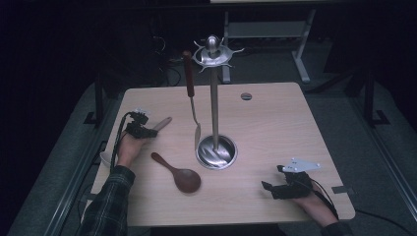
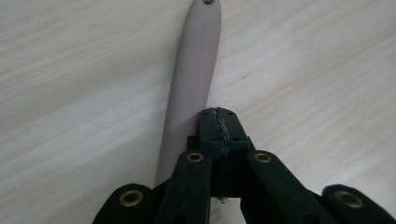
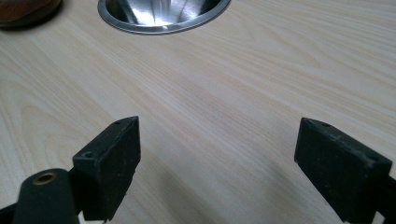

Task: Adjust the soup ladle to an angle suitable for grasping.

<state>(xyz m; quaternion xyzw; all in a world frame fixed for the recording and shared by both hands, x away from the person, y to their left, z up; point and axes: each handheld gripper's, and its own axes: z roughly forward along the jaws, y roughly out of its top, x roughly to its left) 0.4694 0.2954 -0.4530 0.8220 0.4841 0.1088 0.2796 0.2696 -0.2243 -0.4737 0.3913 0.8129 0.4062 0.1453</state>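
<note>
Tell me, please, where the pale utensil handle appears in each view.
High view: the pale handle lies at left, just beyond the left gripper.
Left gripper view: it runs up the centre, left of the shut jaws.
Right gripper view: faces the steel base instead.
Shared landmark: the light wooden tabletop.

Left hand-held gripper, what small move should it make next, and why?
Probably open the jaws. The left hand-held gripper is shut, tips together beside the beige utensil handle, not around it. Opening would let it straddle the handle lying on the table.
</note>
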